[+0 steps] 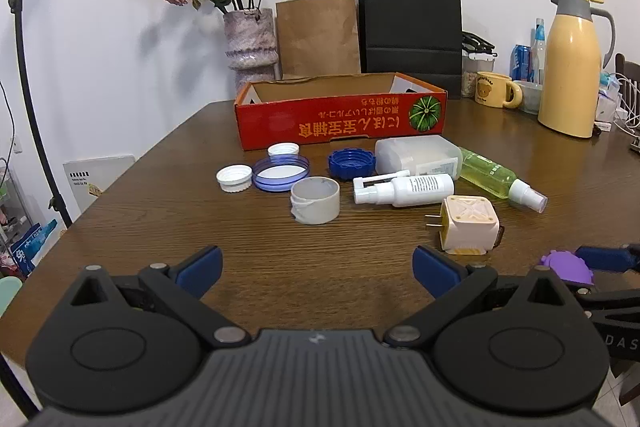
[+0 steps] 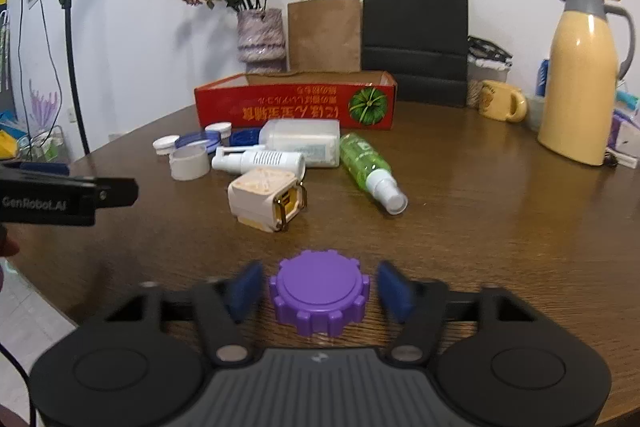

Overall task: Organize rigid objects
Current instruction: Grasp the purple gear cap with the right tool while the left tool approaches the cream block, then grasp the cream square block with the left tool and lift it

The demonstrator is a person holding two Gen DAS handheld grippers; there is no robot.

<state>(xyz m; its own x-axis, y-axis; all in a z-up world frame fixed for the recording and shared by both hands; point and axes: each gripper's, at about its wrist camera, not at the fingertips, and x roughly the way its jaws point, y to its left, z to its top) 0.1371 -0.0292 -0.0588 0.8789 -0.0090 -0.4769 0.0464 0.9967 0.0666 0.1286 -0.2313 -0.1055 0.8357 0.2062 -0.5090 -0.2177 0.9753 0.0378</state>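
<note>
A purple toothed lid (image 2: 319, 291) lies on the wooden table (image 2: 480, 227) between the fingers of my right gripper (image 2: 319, 289), which is open with a small gap on each side. The lid also shows in the left wrist view (image 1: 566, 267). My left gripper (image 1: 318, 269) is open and empty above the table's near edge. Beyond lie a cream plug adapter (image 1: 468, 223), a white spray bottle (image 1: 404, 189), a green spray bottle (image 1: 500, 179), a clear box (image 1: 418, 157), a blue lid (image 1: 352, 163), a grey ring (image 1: 315, 199), white caps (image 1: 234, 177) and a clear blue lid (image 1: 281, 171).
An open red cardboard box (image 1: 340, 123) stands behind the objects. Further back are a vase of dried roses (image 1: 250, 39), brown (image 1: 316, 31) and black (image 1: 410, 23) paper bags, a yellow mug (image 1: 494, 89) and a yellow thermos (image 1: 570, 67). A lamp stand (image 1: 28, 67) rises at the left.
</note>
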